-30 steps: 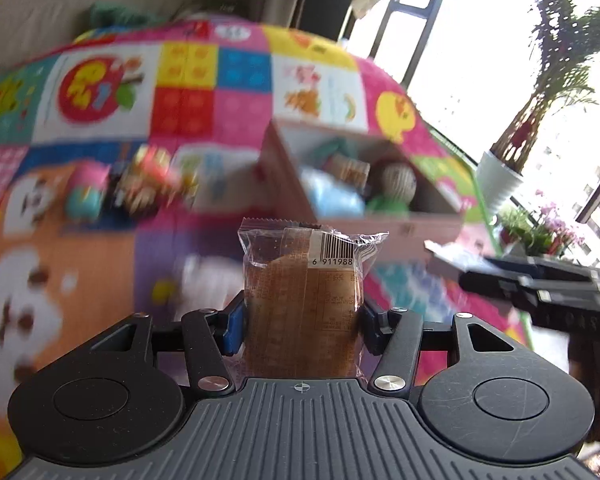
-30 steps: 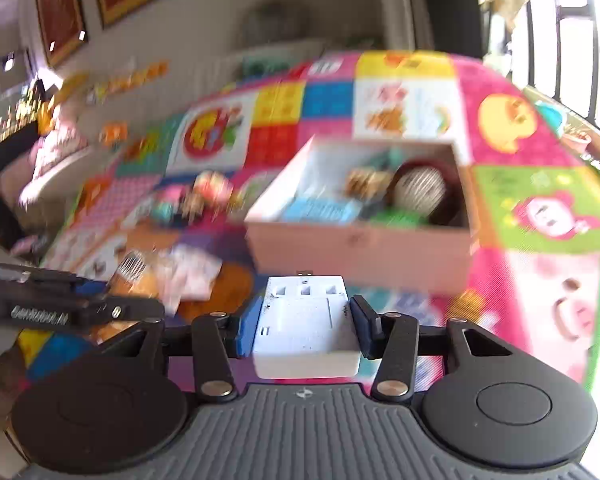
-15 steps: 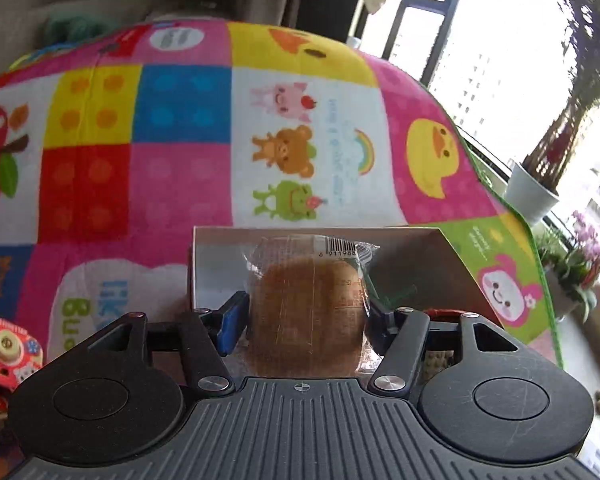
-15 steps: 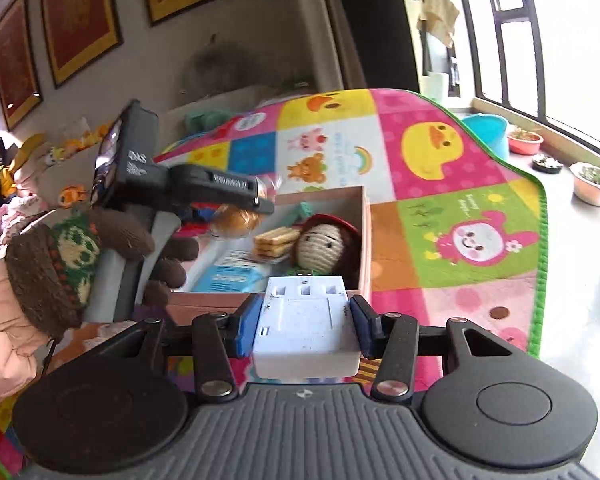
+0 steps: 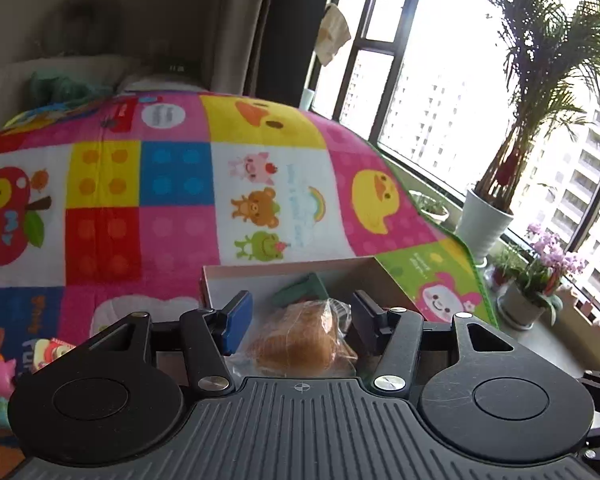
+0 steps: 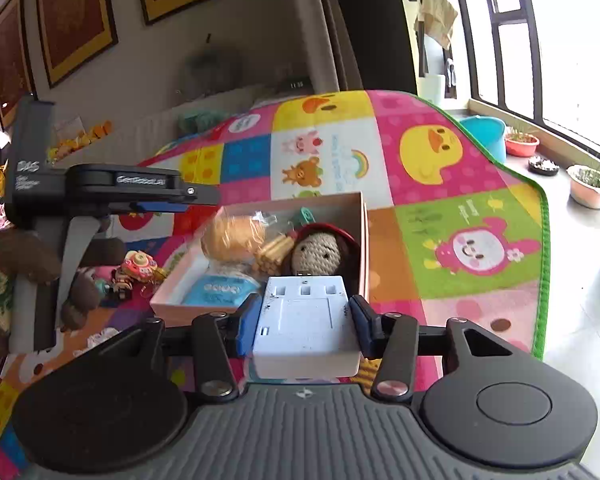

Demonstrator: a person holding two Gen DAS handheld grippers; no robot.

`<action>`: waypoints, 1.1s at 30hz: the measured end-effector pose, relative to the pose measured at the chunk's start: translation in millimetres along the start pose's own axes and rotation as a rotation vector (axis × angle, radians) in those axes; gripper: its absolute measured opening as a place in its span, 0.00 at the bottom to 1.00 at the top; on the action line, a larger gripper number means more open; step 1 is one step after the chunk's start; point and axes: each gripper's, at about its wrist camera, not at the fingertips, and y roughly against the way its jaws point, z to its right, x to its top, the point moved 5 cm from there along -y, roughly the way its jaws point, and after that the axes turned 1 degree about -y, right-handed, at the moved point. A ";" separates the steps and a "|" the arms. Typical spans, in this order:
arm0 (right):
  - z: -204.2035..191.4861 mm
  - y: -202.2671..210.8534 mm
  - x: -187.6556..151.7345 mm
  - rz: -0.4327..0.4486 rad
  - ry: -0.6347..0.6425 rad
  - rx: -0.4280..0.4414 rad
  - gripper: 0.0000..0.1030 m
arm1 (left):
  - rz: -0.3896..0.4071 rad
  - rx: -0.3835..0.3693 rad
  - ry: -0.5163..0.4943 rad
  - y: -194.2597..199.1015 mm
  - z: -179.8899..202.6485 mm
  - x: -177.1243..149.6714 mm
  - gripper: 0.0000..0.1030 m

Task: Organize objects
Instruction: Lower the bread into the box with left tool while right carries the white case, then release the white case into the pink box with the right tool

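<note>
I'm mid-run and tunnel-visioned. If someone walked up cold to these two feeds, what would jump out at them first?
Probably the loud patchwork play mat with its yellow duck, filling both views. Next, the open cardboard box on it, holding a crocheted doll and the wrapped bread, which lies below the open left gripper. Nearest the lens, the right gripper clamps a white charger block.

Mat (image 5: 172,184): pink/yellow/blue/red squares w/ cartoon animals, green edge. Box (image 6: 362,216): pinkish-tan. Bun (image 5: 300,344): golden-brown, clear wrap. Adapter (image 6: 306,328): white. Doll (image 6: 320,250): beige face, red hood. Pads (image 6: 246,326): blue.
</note>
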 end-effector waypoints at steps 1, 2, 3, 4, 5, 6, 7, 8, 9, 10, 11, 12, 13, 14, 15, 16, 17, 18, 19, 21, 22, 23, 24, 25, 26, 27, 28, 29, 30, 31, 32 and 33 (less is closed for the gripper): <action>-2.8 -1.5 3.9 0.007 0.005 0.001 0.46 | -0.010 0.007 0.009 -0.4 -1.7 -1.0 0.57; -5.2 -3.5 8.2 0.015 0.008 0.000 0.46 | -0.007 0.024 0.020 1.3 -4.5 -1.7 0.55; -7.4 -5.0 12.2 0.022 0.006 0.000 0.46 | 0.004 0.037 0.027 4.9 -7.0 -2.1 0.54; -9.3 -5.3 16.3 0.027 0.006 0.006 0.46 | 0.016 0.036 0.028 9.7 -8.6 -3.0 0.54; -11.5 -4.7 20.4 0.032 0.009 0.018 0.46 | 0.019 0.024 0.028 14.0 -9.2 -4.4 0.54; -13.5 -4.5 24.0 0.036 0.019 0.028 0.46 | 0.012 0.008 0.028 16.9 -8.8 -6.6 0.53; -15.4 -4.0 27.3 0.040 0.034 0.031 0.46 | -0.002 -0.009 0.028 17.6 -8.1 -9.1 0.53; -16.2 -4.6 31.3 0.045 0.048 0.025 0.46 | -0.011 -0.022 0.030 17.4 -7.0 -11.8 0.53; -15.6 -5.5 35.5 0.051 0.055 0.015 0.46 | -0.009 -0.026 0.033 16.4 -6.0 -13.0 0.53; -14.5 -5.0 39.3 0.059 0.056 0.008 0.46 | -0.003 -0.025 0.033 14.4 -5.2 -13.0 0.52; -12.8 -3.7 42.8 0.068 0.052 0.005 0.46 | 0.003 -0.025 0.035 10.7 -4.1 -12.5 0.51; -10.9 -1.2 45.7 0.078 0.046 0.005 0.46 | 0.005 -0.028 0.040 5.1 -3.3 -11.5 0.50; -9.0 1.6 47.5 0.086 0.040 0.005 0.46 | 0.007 -0.033 0.050 -1.4 -2.7 -10.4 0.48; -7.5 4.2 48.3 0.092 0.037 0.004 0.46 | 0.008 -0.043 0.058 -8.9 -1.4 -9.0 0.48; -5.7 5.9 48.1 0.094 0.036 0.003 0.46 | 0.006 -0.053 0.063 -17.0 0.1 -7.9 0.48; -4.0 7.0 46.8 0.092 0.035 -0.001 0.46 | -0.004 -0.059 0.067 -25.7 2.0 -7.6 0.48; -2.2 7.5 45.2 0.088 0.033 -0.005 0.46 | -0.026 -0.064 0.071 -35.3 3.6 -8.6 0.48; 0.2 7.6 43.9 0.083 0.030 -0.009 0.46 | -0.065 -0.072 0.076 -45.0 4.5 -11.6 0.47; 3.2 6.9 43.0 0.077 0.025 -0.013 0.46 | -0.108 -0.082 0.089 -54.4 4.3 -16.3 0.47; 9.8 4.8 41.4 0.066 0.006 -0.021 0.46 | -0.134 -0.081 0.126 -59.7 -0.6 -23.7 0.43; 13.0 3.7 40.8 0.061 -0.004 -0.023 0.46 | -0.112 -0.074 0.136 -53.9 -3.8 -24.2 0.43; 15.3 1.8 39.9 0.055 -0.011 -0.021 0.46 | -0.080 -0.072 0.148 -43.9 -7.4 -23.4 0.43; 16.8 -0.5 39.0 0.047 -0.017 -0.017 0.46 | -0.046 -0.075 0.161 -31.1 -11.8 -22.0 0.43; 17.4 -4.0 38.4 0.037 -0.021 -0.011 0.46 | -0.010 -0.070 0.173 -17.2 -16.7 -21.7 0.43; 15.8 -8.3 37.8 0.026 -0.020 -0.001 0.46 | 0.024 -0.054 0.181 -3.5 -22.3 -21.0 0.43; 11.4 -13.8 37.9 0.013 -0.012 0.016 0.46 | 0.051 -0.035 0.187 8.8 -27.7 -21.2 0.43; 4.8 -20.5 39.0 0.003 0.003 0.039 0.46 | 0.074 -0.019 0.197 20.5 -33.0 -22.8 0.43; -4.3 -27.3 40.8 -0.004 0.022 0.072 0.46 | 0.093 -0.007 0.211 32.1 -38.1 -24.4 0.43; -14.6 -34.3 43.0 -0.013 0.043 0.118 0.46 | 0.104 0.001 0.224 41.9 -42.8 -26.6 0.43; -25.5 -41.5 45.2 -0.022 0.065 0.169 0.46 | 0.111 0.007 0.235 50.6 -47.5 -30.0 0.43; -36.0 -48.3 46.5 -0.029 0.100 0.206 0.46 | 0.114 0.014 0.240 60.1 -52.1 -33.4 0.43; -45.0 -55.7 46.9 -0.025 0.154 0.211 0.46 | 0.116 0.027 0.239 68.2 -56.8 -38.2 0.43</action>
